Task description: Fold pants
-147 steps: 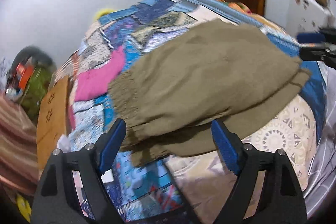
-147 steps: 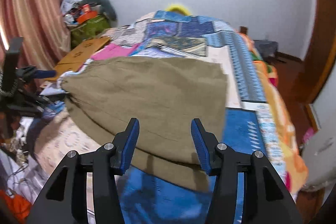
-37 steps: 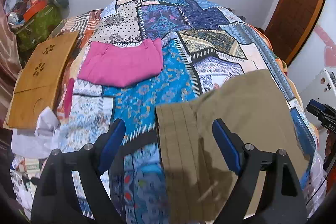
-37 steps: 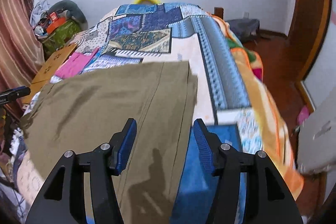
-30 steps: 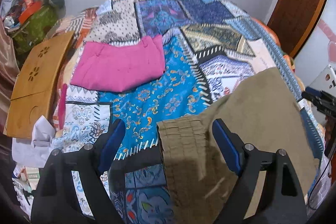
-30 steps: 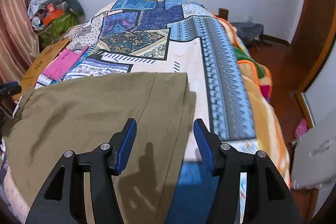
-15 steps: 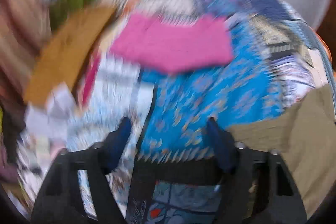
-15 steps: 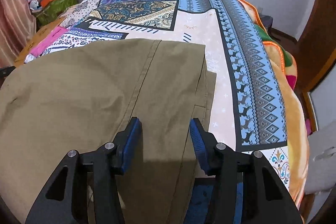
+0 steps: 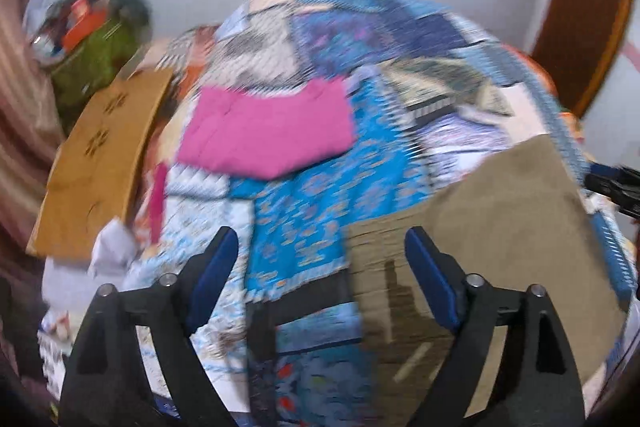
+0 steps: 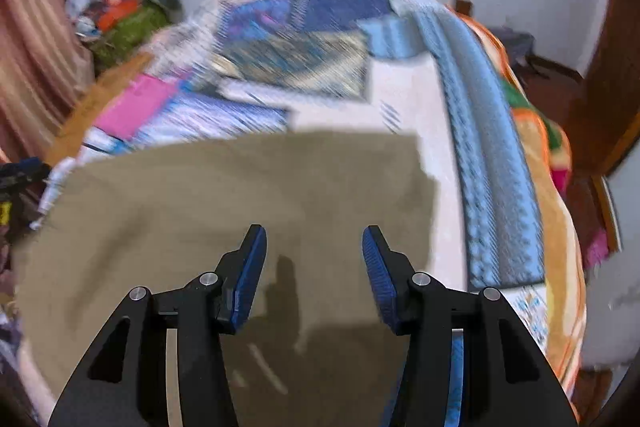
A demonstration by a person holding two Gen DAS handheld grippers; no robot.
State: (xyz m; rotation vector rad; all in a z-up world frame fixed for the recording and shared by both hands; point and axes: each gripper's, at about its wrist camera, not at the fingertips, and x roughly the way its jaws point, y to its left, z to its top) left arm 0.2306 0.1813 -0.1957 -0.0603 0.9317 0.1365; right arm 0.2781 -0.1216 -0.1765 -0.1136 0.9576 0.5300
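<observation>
Since half a second ago both tongs have pulled back from the bed, and both views are smeared with motion. Olive pants [image 10: 224,227] lie flat on the patchwork quilt [image 9: 320,195], spread out under and ahead of the right tongs [image 10: 314,267], whose blue pads stand apart with nothing between them. Their shadow falls on the cloth just ahead of the pads. From the left tongs [image 9: 320,275], also spread wide and empty, the pants [image 9: 500,239] sit ahead and to the right, their ribbed waistband edge reaching in between the pads from the right pad's side. A folded pink garment [image 9: 268,131] lies well ahead of the left tongs, apart from the pants, with a wooden board [image 9: 100,163] off to the far left beside the quilt's edge.
</observation>
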